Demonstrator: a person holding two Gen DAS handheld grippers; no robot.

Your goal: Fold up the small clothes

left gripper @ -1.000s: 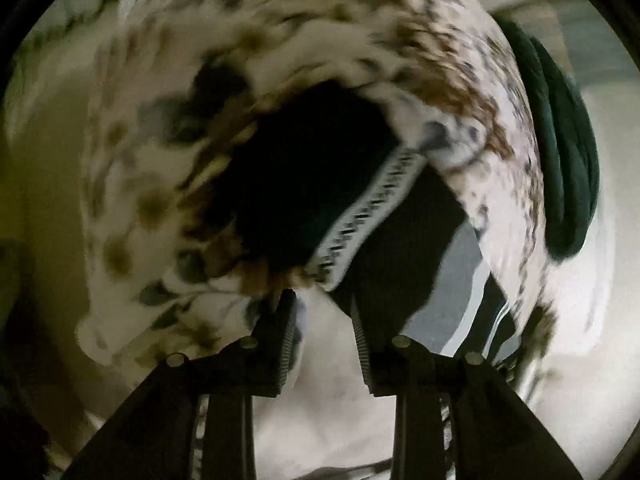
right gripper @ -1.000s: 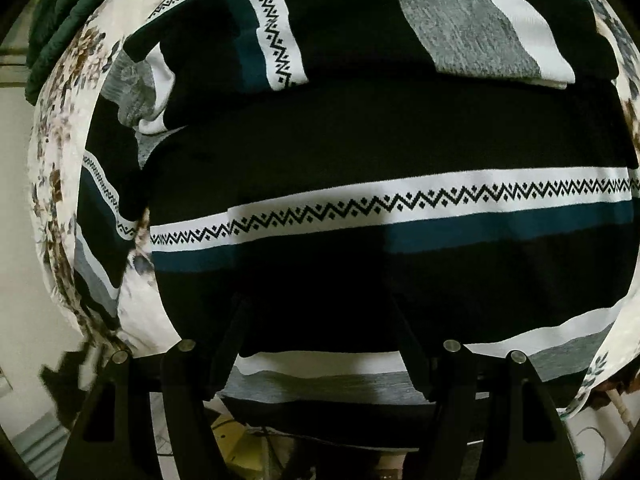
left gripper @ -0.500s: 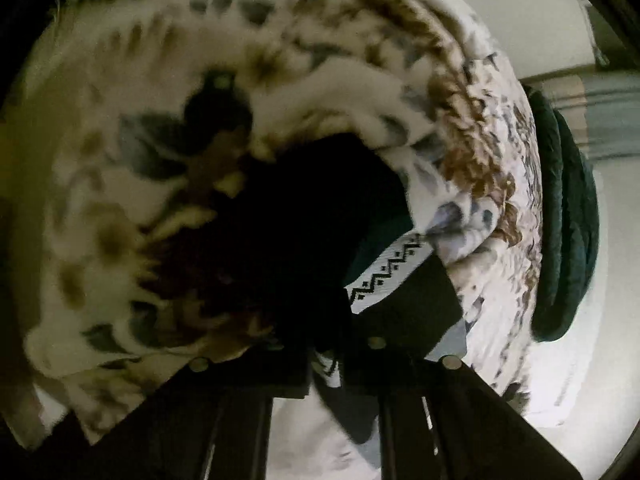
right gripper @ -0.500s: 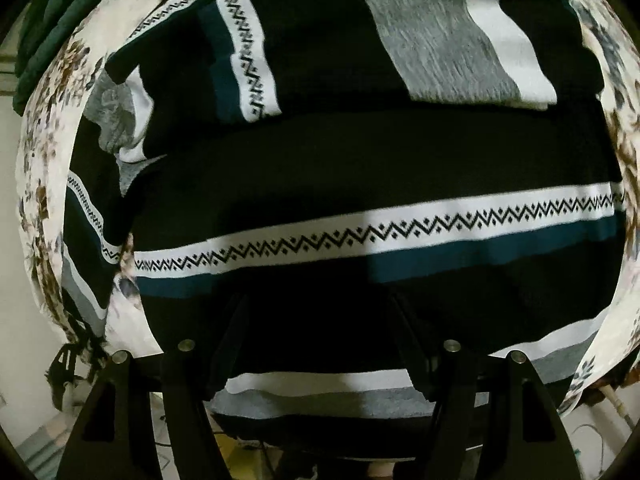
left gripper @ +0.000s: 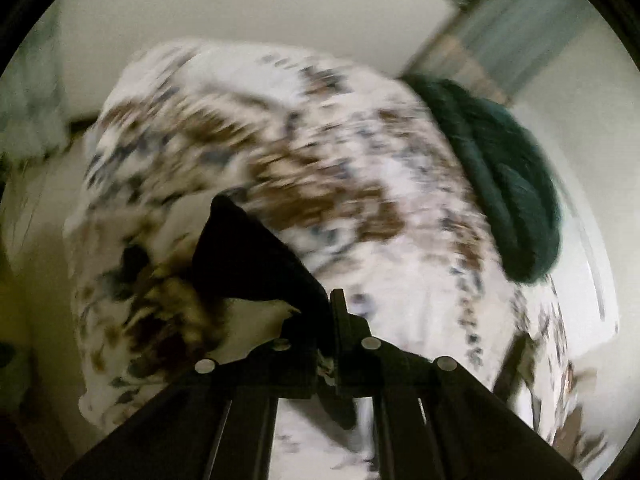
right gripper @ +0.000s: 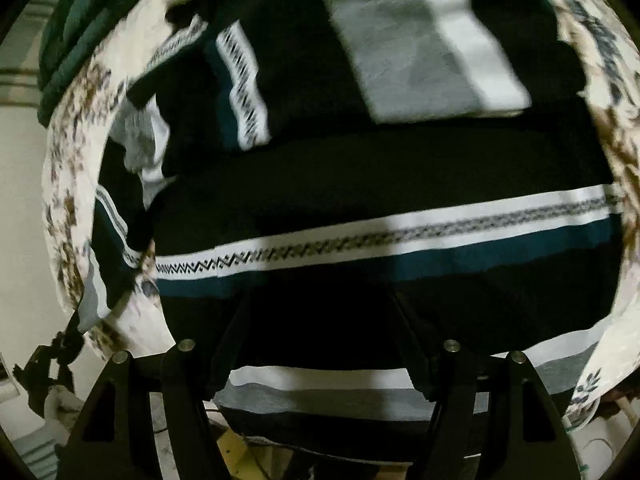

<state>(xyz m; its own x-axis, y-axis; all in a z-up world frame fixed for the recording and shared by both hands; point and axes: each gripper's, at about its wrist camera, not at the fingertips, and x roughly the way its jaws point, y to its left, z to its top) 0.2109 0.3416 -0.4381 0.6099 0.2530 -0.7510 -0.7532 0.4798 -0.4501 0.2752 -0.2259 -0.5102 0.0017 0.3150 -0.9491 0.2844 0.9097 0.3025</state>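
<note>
Left gripper (left gripper: pixel 334 320) has its fingers clamped on a black corner of the striped garment (right gripper: pixel 360 184), lifted above the floral bedspread (left gripper: pixel 360 168). Right gripper (right gripper: pixel 320 320) hangs with fingers apart over the garment's near hem, its stripes running crosswise.

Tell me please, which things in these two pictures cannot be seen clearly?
- Left wrist view: the floral cover is blurred by motion; the pattern is unreadable.
- Left wrist view: black cloth in the shut jaws is too dark to identify.
- Right wrist view: the striped garment is cut off by the picture edge.
</note>
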